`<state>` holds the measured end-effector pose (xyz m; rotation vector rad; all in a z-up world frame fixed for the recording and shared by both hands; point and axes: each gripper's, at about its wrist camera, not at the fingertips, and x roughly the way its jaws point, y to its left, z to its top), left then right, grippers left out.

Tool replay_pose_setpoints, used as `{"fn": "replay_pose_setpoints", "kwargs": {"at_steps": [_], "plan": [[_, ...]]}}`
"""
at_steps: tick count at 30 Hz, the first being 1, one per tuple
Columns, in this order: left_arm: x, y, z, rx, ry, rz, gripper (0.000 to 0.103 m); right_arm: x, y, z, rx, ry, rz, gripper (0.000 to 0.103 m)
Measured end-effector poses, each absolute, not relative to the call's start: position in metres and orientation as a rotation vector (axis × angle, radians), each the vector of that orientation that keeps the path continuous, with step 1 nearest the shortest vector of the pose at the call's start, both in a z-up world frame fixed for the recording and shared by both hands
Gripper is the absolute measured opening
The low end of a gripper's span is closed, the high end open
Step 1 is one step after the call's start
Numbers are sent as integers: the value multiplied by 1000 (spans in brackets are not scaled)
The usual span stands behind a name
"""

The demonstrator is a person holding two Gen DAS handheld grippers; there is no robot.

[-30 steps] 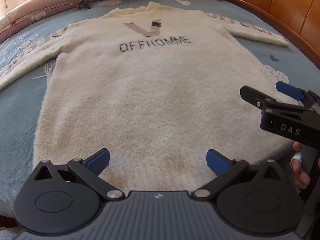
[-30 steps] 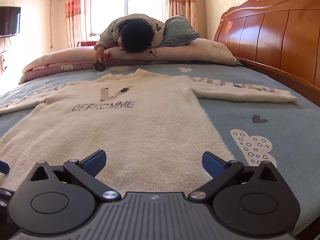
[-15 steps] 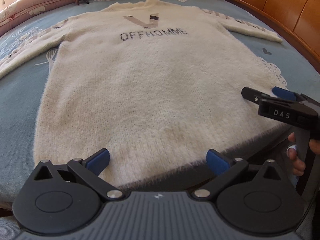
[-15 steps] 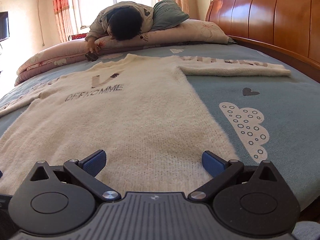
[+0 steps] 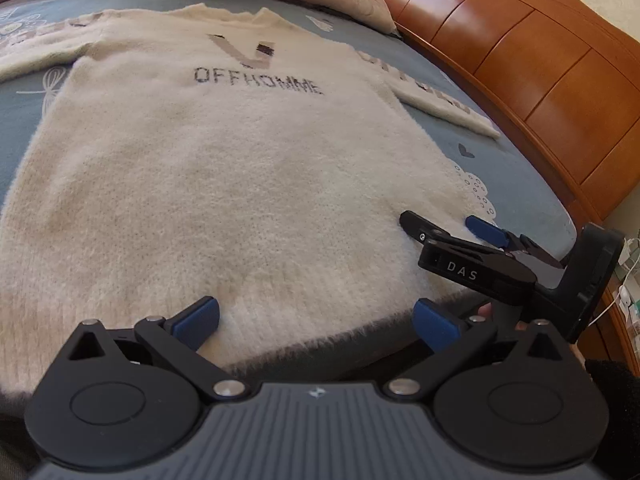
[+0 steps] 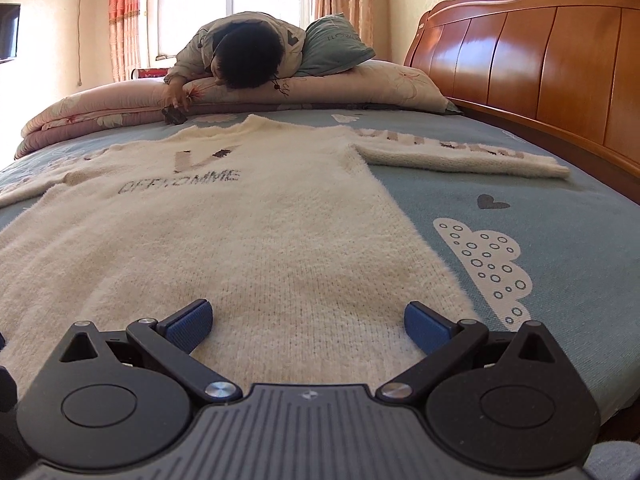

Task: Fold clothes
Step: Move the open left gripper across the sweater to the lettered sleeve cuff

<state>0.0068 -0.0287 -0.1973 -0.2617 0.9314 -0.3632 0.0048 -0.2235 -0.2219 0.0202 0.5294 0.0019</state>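
— Sweater [image 5: 224,168] is lying flat, front up, on the blue sheet [image 6: 540,216] of the bed, the "OFFHOMME" lettering [image 5: 256,82] facing us and the hem sitting right at the near edge of the mattress. Are you seeing that on your side?

— I am seeing it. I am holding the left tool [image 5: 316,322] just over the hem, its blue pads spread wide, one pad [image 5: 196,322] hanging over the knit and the other out past the mattress edge. It is gripping nothing.

— And the right one?

— I am keeping the right tool [image 6: 308,326] low over the hem near the sweater's right bottom corner, pads wide apart as well, nothing between them. From the left wrist view it is showing up at the right, "DAS" on its side, fingers pointing across the knit.

— Where are the sleeves sitting?

— Both are lying stretched out sideways. The right sleeve [image 6: 460,158] is reaching toward the wooden headboard [image 6: 540,64]; the left one is running off the far left of the picture.

— Anyone else in shot?

— A person [image 6: 244,54] is leaning face down on the folded quilt [image 6: 100,112] at the far side of the bed, one hand [image 6: 176,96] touching a small dark object I am not able to make out.
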Motion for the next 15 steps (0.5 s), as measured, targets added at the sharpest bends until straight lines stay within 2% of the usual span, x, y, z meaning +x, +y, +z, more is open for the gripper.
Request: {"fn": "replay_pose_setpoints", "kwargs": {"at_steps": [7, 12, 15], "plan": [[26, 11, -177, -348, 842, -230, 102, 4, -221, -223, 16, 517, -11, 103], [49, 49, -198, -507, 875, -97, 102, 3, -221, -224, 11, 511, -11, 103], [35, 76, -203, -645, 821, -90, 102, 3, -220, -224, 10, 509, -12, 103]]}}
